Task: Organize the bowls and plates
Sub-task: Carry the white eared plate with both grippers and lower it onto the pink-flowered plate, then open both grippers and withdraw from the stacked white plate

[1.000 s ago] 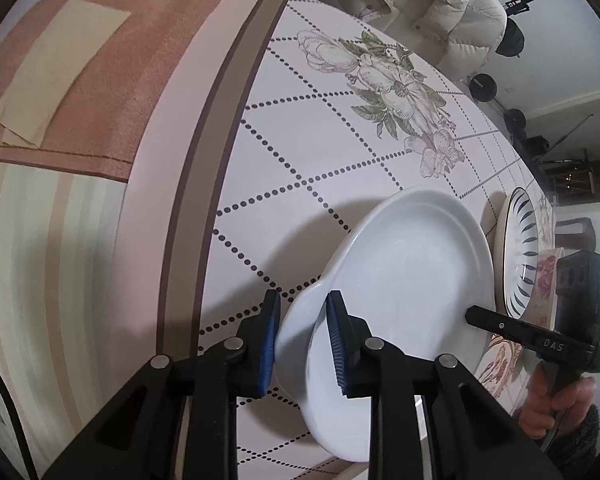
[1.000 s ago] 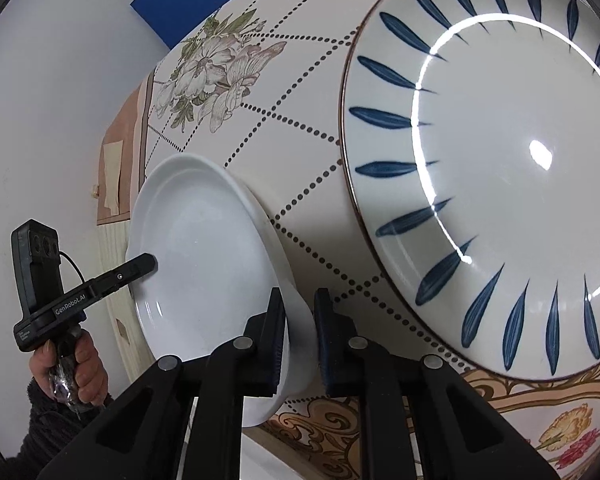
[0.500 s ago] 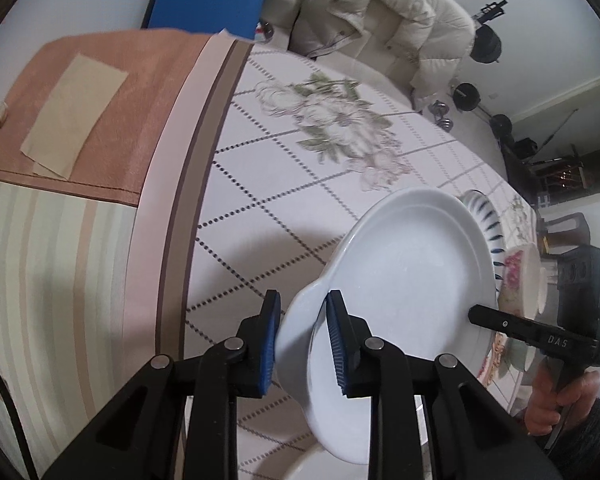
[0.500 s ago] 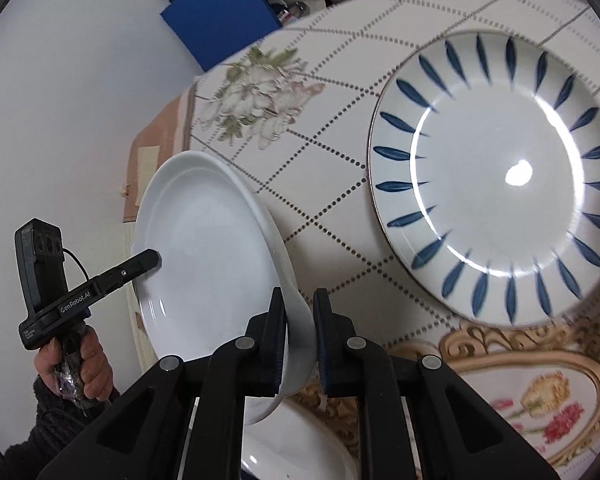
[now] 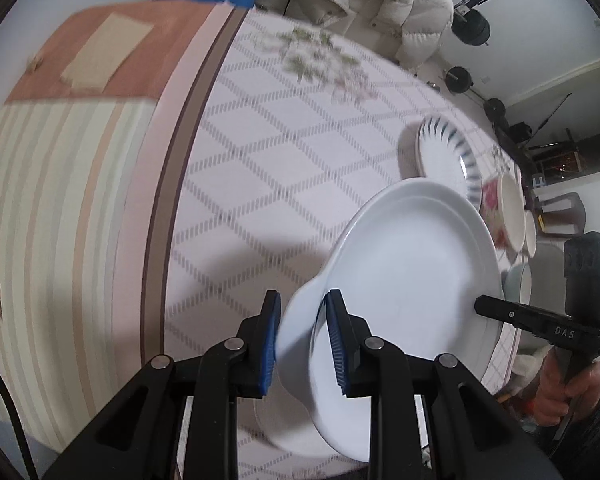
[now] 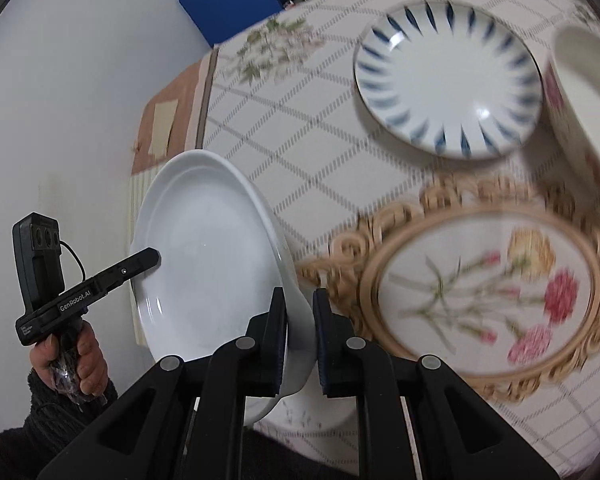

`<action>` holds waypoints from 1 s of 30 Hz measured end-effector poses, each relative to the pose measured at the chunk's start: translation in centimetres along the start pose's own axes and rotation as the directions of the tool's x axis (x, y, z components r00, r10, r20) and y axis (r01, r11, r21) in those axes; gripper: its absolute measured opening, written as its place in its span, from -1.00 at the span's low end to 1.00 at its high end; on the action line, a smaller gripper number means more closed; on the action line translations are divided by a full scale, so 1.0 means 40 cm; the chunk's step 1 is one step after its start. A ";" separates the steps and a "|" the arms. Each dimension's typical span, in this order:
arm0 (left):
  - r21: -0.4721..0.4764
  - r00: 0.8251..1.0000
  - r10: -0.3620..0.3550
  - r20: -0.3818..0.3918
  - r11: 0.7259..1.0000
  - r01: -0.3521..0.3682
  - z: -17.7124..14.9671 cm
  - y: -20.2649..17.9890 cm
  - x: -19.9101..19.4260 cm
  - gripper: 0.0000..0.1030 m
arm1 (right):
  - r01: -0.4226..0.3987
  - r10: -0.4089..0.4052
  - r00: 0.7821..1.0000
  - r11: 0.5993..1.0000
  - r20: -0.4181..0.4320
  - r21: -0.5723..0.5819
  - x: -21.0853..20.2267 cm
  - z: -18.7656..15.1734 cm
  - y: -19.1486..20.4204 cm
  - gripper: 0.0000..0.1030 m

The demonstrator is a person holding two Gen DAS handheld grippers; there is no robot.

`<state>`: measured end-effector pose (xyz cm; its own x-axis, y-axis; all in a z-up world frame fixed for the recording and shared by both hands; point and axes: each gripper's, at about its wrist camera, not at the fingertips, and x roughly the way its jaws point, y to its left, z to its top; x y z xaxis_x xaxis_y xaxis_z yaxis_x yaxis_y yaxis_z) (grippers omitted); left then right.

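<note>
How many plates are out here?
2 for certain: a white plate held up in the air, a blue-striped plate on the tablecloth. A white edge under the held one may be a third.

A pale wall [image 6: 80, 80] backs the table [image 5: 260, 184]; a cream padded sofa [image 5: 372, 4] sits beyond; dumbbells [image 5: 460, 78] lie on the floor; a blue panel [image 6: 228, 0] leans nearby.

White plate [image 5: 412, 264] lifted higher off the tablecloth [image 5: 284, 184], carried toward the blue-striped plate [image 6: 448, 80], floral bowl [image 6: 580, 120] now in view.

Two plates, one white [image 5: 412, 268] and one blue-striped [image 6: 448, 80], and three bowls [image 5: 510, 210] show.
</note>
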<state>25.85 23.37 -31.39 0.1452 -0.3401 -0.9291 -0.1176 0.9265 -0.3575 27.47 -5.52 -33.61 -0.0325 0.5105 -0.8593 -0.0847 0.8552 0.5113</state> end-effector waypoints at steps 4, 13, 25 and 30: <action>0.000 0.999 0.015 -0.030 1.000 -0.015 -0.072 0.004 0.025 -0.60 | 0.006 -0.006 1.000 1.000 -0.023 0.010 0.021 -0.071 -0.027 -0.71; -0.007 0.997 0.026 -0.071 1.000 -0.027 -0.160 0.021 0.084 -0.60 | 0.032 -0.030 0.998 0.999 -0.062 0.033 0.082 -0.163 -0.072 -0.71; 0.035 0.993 0.080 -0.081 0.996 -0.077 -0.172 0.029 0.131 -0.57 | 0.060 -0.058 0.997 0.997 -0.060 0.042 0.143 -0.168 -0.091 -0.70; 0.064 0.987 0.128 -0.092 0.990 -0.122 -0.174 0.021 0.142 -0.56 | 0.079 -0.078 0.996 0.996 -0.045 0.028 0.147 -0.165 -0.084 -0.69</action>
<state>19.74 21.09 -37.62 0.0375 -0.2324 -0.9719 -0.0715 0.9695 -0.2346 21.01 -6.00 -40.47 -0.0709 0.4376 -0.8964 -0.0592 0.8952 0.4417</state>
